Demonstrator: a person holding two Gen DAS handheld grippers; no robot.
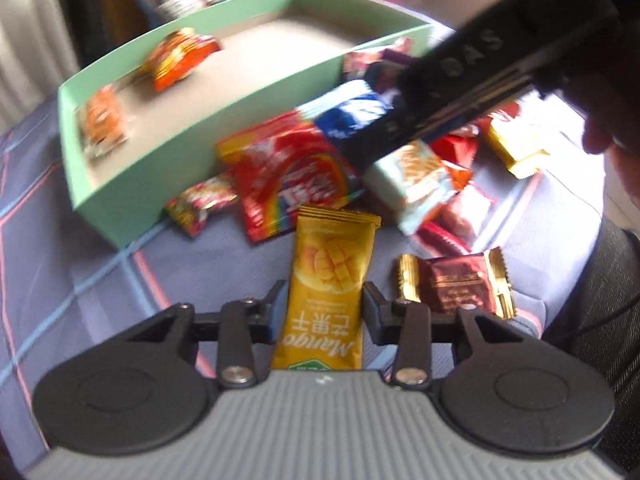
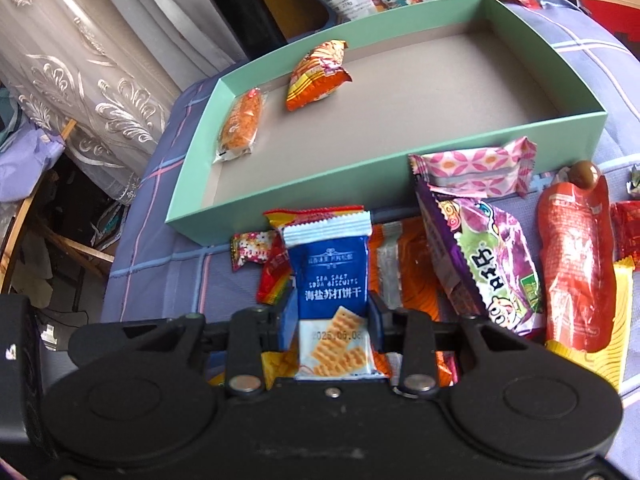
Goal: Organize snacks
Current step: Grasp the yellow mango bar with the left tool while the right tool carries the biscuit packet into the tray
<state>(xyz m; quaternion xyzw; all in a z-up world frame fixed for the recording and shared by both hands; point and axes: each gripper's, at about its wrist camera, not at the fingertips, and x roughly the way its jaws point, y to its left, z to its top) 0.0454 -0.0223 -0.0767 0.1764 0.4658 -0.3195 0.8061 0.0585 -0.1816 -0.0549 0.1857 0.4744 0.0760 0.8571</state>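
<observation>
Two grippers loaded: my left gripper [image 1: 323, 304] clamps the mango packet [image 1: 326, 280]; my right gripper [image 2: 330, 314] clamps the soda biscuit packet [image 2: 332, 280], near the green box [image 2: 280, 184].

Daylit scene, fairly bright, colours slightly washed. Left wrist view: strong motion blur ahead of the jaws; the green box [image 1: 120, 196] and snack pile [image 1: 296, 184] smear, while the mango packet [image 1: 326, 288] between the jaws reads sharp. Upper right, the other gripper [image 1: 496, 68] is a dark, blurred mass. Right wrist view: sharp throughout; print on the biscuit packet [image 2: 330, 280] legible. Glare on the sheer curtain [image 2: 80, 72], far left of the jaws. Fisheye bending and dark vignette at all corners.
</observation>
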